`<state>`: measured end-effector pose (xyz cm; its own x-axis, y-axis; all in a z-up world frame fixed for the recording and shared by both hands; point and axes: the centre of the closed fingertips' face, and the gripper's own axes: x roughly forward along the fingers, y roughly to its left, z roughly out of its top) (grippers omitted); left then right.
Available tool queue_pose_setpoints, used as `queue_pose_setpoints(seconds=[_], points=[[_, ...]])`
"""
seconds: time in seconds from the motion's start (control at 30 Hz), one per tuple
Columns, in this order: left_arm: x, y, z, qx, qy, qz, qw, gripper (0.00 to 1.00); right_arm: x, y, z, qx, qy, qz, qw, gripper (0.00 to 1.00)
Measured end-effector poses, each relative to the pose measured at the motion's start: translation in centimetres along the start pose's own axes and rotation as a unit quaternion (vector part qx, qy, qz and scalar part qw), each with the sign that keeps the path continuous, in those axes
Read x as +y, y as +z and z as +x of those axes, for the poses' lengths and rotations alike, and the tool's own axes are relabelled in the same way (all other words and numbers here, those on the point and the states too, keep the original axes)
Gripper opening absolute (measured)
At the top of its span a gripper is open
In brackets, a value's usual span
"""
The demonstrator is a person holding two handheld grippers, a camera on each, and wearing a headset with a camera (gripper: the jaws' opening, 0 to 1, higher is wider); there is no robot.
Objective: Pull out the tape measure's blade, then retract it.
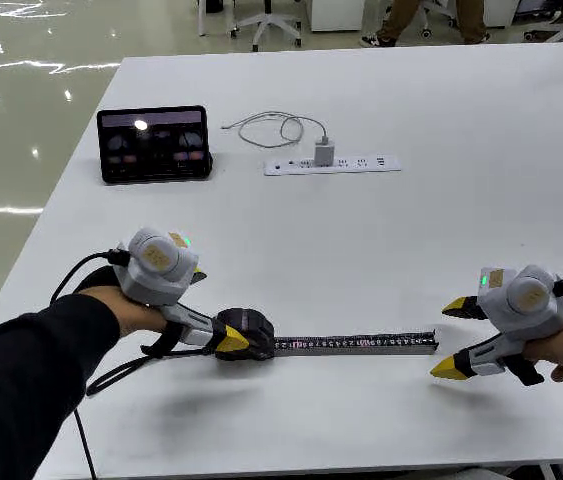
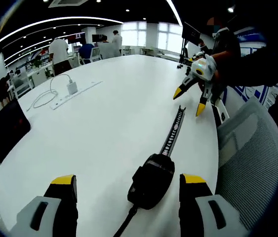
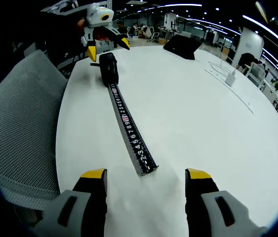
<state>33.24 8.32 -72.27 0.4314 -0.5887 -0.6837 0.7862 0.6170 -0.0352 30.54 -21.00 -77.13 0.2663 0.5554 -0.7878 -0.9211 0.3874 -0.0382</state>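
Black tape measure case [image 2: 152,180] between wide-spread left gripper [image 2: 129,179] jaws, blade [image 3: 130,129] numerals legible before gaping, empty right gripper [image 3: 145,173]

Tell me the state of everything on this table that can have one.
Tape measure blade: pulled out, lying flat.
Left gripper: jaws open, either side of the tape measure case.
Right gripper: jaws open, holding nothing.
Tablet: screen lit.
Charger: plugged into the power strip.

Open-plan office, big white table [image 1: 461,250], swivel chair [image 1: 266,22], mesh chair [image 3: 25,123], ceiling strip lights [image 2: 55,23].
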Motion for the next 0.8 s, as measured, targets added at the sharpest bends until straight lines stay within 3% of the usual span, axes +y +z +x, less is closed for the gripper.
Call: queue_pose_setpoints(seconds=[0.07, 0.17, 0.23, 0.47, 0.63, 0.8], points=[[0.4, 0.0, -0.6, -0.023, 0.016, -0.014, 0.9995, 0.84, 0.0, 0.1, -0.2, -0.012, -0.01, 0.012, 0.9998, 0.62], [0.1, -0.4, -1.5, -0.042, 0.018, -0.043, 0.998, 0.98, -0.1, 0.1, -0.5, -0.024, -0.031, 0.03, 0.9988, 0.65], [0.5, -0.5, -2.3, -0.067, 0.04, -0.061, 0.9951, 1.0, 0.2, 0.1, -0.7, -0.036, -0.04, 0.047, 0.9974, 0.67], [0.7, -4.0, -3.8, -0.048, 0.072, -0.071, 0.9937, 1.0, 1.2, -1.0, -1.5, -0.05, -0.057, 0.063, 0.9951, 0.72], [0.4, -5.7, -5.2, -0.052, 0.08, -0.086, 0.9917, 1.0, 1.4, -1.9, -2.3, -0.055, -0.066, 0.067, 0.9941, 0.75], [0.2, -6.5, -6.5, -0.061, 0.091, -0.103, 0.9887, 1.0, 1.9, -2.3, -3.1, -0.069, -0.081, 0.081, 0.991, 0.78]])
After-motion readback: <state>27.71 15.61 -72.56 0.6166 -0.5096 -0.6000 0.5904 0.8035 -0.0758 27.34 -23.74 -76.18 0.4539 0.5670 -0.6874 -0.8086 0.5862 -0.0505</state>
